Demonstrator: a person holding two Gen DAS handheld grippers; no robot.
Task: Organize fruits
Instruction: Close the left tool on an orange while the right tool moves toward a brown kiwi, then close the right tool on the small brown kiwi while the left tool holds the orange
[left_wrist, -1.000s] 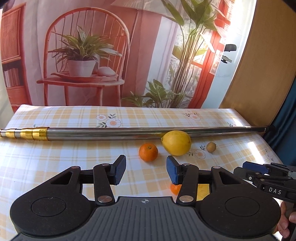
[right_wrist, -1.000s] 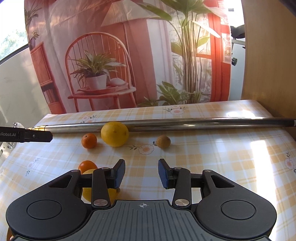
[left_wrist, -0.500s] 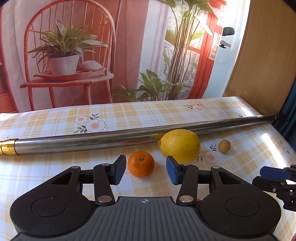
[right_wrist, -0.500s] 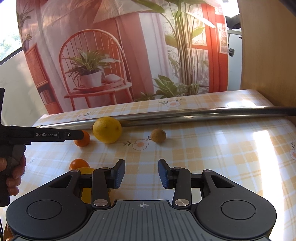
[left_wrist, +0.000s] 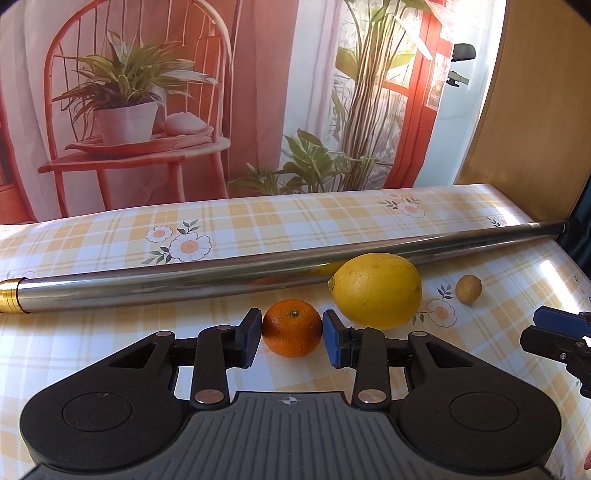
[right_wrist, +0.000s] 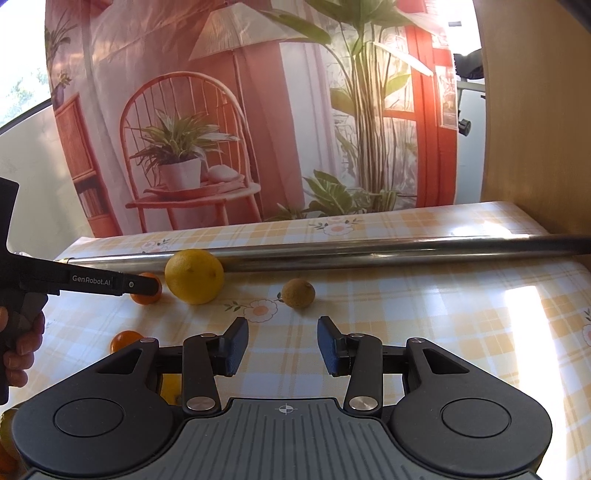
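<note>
The left claw (left_wrist: 291, 334) is open with its 2 pads flanking the small orange (left_wrist: 291, 328) on the checked tabletop (left_wrist: 110, 332), beside the lemon (left_wrist: 376, 290) and in front of the metal pole (left_wrist: 184, 282); the right claw (right_wrist: 282, 345) hangs open and empty, well short of the small brown fruit (right_wrist: 298, 292)

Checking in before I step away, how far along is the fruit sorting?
Early. Nothing looks grouped yet. In hand: the left hand-held gripper brackets the small orange, pads not clearly squeezing. The right hand-held gripper is open and empty. Left: the lemon, the small brown fruit, and other fruit nearer the camera.
</note>
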